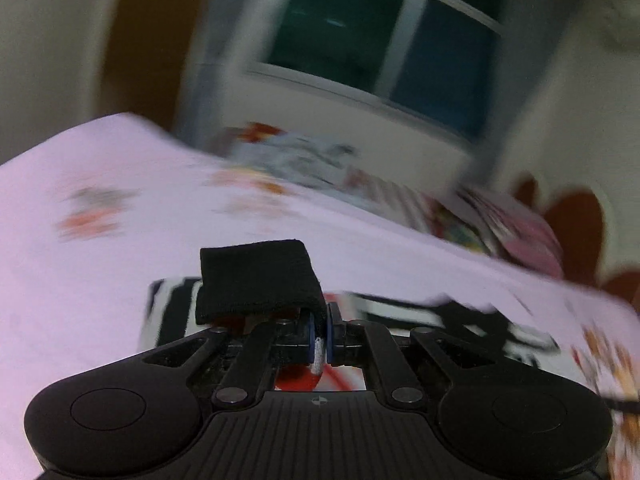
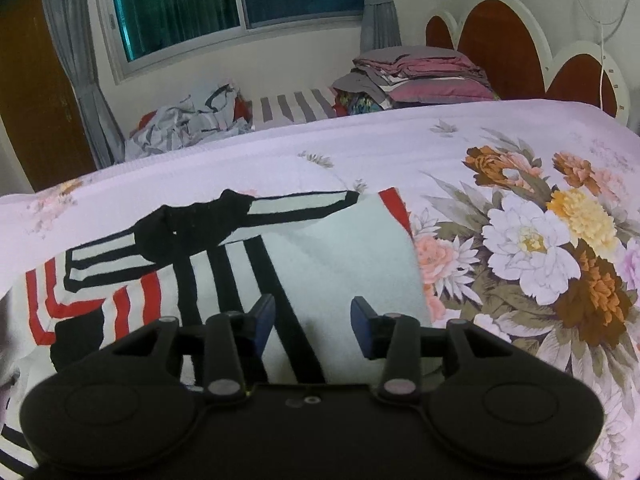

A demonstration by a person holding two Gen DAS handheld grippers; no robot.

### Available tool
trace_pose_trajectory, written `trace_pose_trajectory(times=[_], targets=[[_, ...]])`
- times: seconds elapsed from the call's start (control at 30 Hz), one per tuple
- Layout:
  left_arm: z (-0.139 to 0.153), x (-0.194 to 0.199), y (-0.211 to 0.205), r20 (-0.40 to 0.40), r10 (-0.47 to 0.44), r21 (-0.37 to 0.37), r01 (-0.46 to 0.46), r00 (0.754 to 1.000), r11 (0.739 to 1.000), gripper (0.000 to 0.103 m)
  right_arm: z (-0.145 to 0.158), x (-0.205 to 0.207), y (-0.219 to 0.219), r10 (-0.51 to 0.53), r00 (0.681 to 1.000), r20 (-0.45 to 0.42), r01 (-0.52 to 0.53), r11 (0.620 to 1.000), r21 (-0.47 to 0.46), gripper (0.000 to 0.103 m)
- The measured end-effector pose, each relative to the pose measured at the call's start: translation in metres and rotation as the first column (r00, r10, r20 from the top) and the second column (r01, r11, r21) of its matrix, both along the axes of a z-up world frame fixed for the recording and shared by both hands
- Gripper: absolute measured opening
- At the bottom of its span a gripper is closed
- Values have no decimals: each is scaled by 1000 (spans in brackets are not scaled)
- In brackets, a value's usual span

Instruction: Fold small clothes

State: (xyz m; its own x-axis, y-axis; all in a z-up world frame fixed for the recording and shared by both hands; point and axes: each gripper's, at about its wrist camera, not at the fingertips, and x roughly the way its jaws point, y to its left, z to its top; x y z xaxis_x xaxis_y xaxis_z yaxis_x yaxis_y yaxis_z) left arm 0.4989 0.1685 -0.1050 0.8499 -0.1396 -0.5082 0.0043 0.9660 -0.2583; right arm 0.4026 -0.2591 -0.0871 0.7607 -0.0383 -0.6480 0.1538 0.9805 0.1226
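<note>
A: Right wrist view first. Bed (image 2: 360,152), covered in a pale lilac floral sheet, takes up most of the picture. Garment (image 2: 344,256) lies spread on it just ahead of the tool: white knit with black and red stripes, one part already turned over itself.

B: Condition of the cloth?

A: Soft and light, by my judgement. It drapes and creases freely and holds no shape of its own. Not fragile, not slippery on a cotton sheet, but it will sag wherever it is unsupported.

B: Right gripper (image 2: 312,324)?

A: Jaws stand partly apart, nothing between them, hovering over the white panel. It holds nothing.

B: And the left?

A: Left wrist view is heavily blurred beyond the tool. Left gripper (image 1: 320,334) is closed, pads pinching a thin edge of cloth. A black band (image 1: 258,284) folds up and over the left finger; it looks like the garment's dark trim, though I cannot confirm which hem. Striped cloth shows below the tool.

B: Where would you take hold?

A: At hems and corners, both layers pinched together. A grip mid-panel would only bunch it. The black trim looks thicker and would give the firmer purchase. I would advise a second hold on the opposite edge so the fold line stays straight.

B: Risks?

A: A single-layer pinch, leaving the lower layer behind, and dragging the sheet.
</note>
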Motion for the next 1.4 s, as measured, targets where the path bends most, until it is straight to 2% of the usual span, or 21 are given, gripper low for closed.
trace_pose_trajectory(times=[0.07, 0.2, 0.4, 0.43, 0.53, 0.6, 0.63, 0.67, 0.7, 0.73, 0.77, 0.83, 0.87, 0.9, 1.0, 1.07, 1.2, 1.3, 1.33, 1.37, 1.4], targets=[[5, 15, -46, -44, -81, 55, 84, 996, 995, 4, 0, -2, -9, -2, 1000, 2, 2, 999, 32, 42], [3, 35, -137, -128, -238, 168, 258, 963, 951, 4, 0, -10, -28, -12, 1000, 12, 11, 998, 63, 42], [-15, 24, -226, -217, -360, 216, 404, 908, 889, 4, -2, -19, -66, -54, 999, 4, 54, 992, 114, 42], [-18, 23, -238, -230, -369, 221, 417, 901, 881, 4, -2, -20, -72, -58, 998, 1, 57, 991, 119, 44], [-25, 19, -266, -271, -390, 253, 456, 880, 853, 6, -3, -25, -86, -53, 999, 0, 52, 988, 144, 58], [-28, 13, -280, -264, -428, 235, 488, 864, 841, 26, -2, -29, -92, -53, 999, 11, 50, 986, 157, 61], [-27, 9, -283, -255, -469, 195, 520, 846, 832, 46, -2, -29, -95, -54, 998, 11, 51, 985, 163, 61], [-25, 6, -287, -239, -515, 153, 555, 824, 817, 57, -1, -29, -97, -54, 998, 11, 51, 984, 170, 61], [-21, -1, -290, -210, -567, 119, 596, 797, 794, 59, -1, -29, -99, -52, 999, 14, 49, 983, 180, 61], [-19, -6, -293, -190, -593, 113, 617, 783, 779, 61, -1, -28, -100, -50, 999, 16, 46, 982, 186, 61], [-15, -12, -294, -179, -596, 128, 620, 782, 774, 61, -1, -26, -100, -45, 999, 15, 41, 980, 192, 61], [-5, -23, -279, -144, -570, 144, 587, 809, 797, 61, -1, -20, -98, -24, 1000, 11, 21, 977, 212, 61], [-1, -26, -264, -120, -542, 132, 554, 832, 822, 61, -1, -16, -95, -6, 1000, 13, 3, 975, 223, 61], [2, -26, -244, -112, -489, 115, 500, 865, 858, 60, -1, -11, -90, 15, 1000, 17, -18, 972, 235, 61], [4, -28, -173, -92, -295, 102, 304, 951, 947, 60, -8, 5, -74, 89, 996, 19, -91, 951, 296, 61], [-1, -29, -133, -96, -178, 142, 190, 979, 971, 46, -15, 17, -60, 127, 992, 9, -123, 943, 309, 59], [-18, -25, -69, -160, -43, 168, 70, 986, 983, 39, -35, 46, -36, 175, 983, -51, -151, 939, 310, 57], [-33, -22, -55, -192, -45, 169, 79, 980, 982, 33, -49, 61, -22, 204, 974, -97, -165, 935, 313, 51], [-39, -19, -57, -205, -56, 173, 93, 977, 980, 32, -51, 63, -16, 220, 970, -102, -183, 939, 291, 39], [-44, -18, -57, -213, -57, 188, 99, 975, 977, 31, -51, 65, -10, 246, 963, -112, -208, 939, 273, 21], [-48, -17, -58, -213, -58, 194, 101, 975, 976, 31, -50, 66, -5, 260, 959, -116, -226, 943, 246, 17]])
